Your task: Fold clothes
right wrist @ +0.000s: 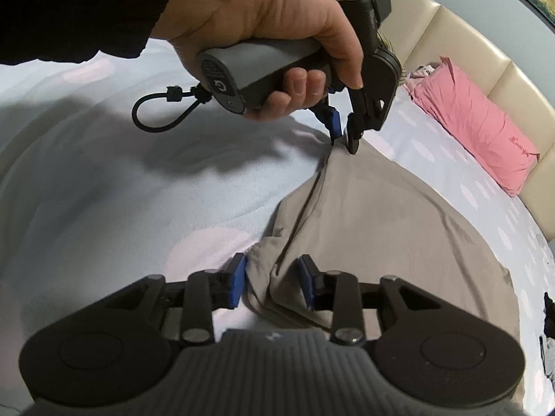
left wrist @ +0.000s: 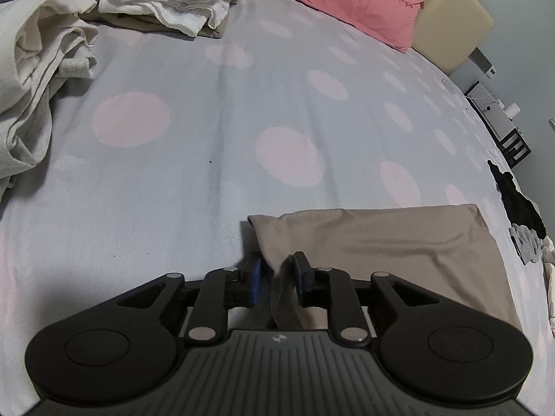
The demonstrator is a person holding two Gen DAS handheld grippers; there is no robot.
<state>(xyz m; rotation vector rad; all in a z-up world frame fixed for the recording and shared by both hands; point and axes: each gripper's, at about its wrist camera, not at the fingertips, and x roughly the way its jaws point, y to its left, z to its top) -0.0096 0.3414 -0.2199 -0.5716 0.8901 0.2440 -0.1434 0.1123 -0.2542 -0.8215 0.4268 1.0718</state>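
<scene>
Taupe garment point(right wrist: 381, 228): thin, limp, light knit; left gripper point(left wrist: 277, 274) pinches its 12 o'clock corner, right gripper point(right wrist: 272, 277) gapes, apparently ungripped, around 6 o'clock edge

- Both views are evenly and softly lit, on the dim, cool side; no glare or blown highlights.
- Fisheye distortion is strong: the bed sheet point(left wrist: 215, 131) bulges like a dome, the headboard point(right wrist: 492, 79) curves, and black vignette fills the corners.
- In the right wrist view, the hand point(right wrist: 263, 24) and left gripper point(right wrist: 343, 135) cast a broad, soft-edged shadow leftward over the sheet, so light falls from the upper right.
- A soft shadow lies left of the left gripper body in its own view.
- The beige garment point(left wrist: 399, 242) blurs where it passes between the fingers.
- The gripper bodies at the bottom edges look dark, with little detail.
- Fine grain shows across the sheet.
</scene>
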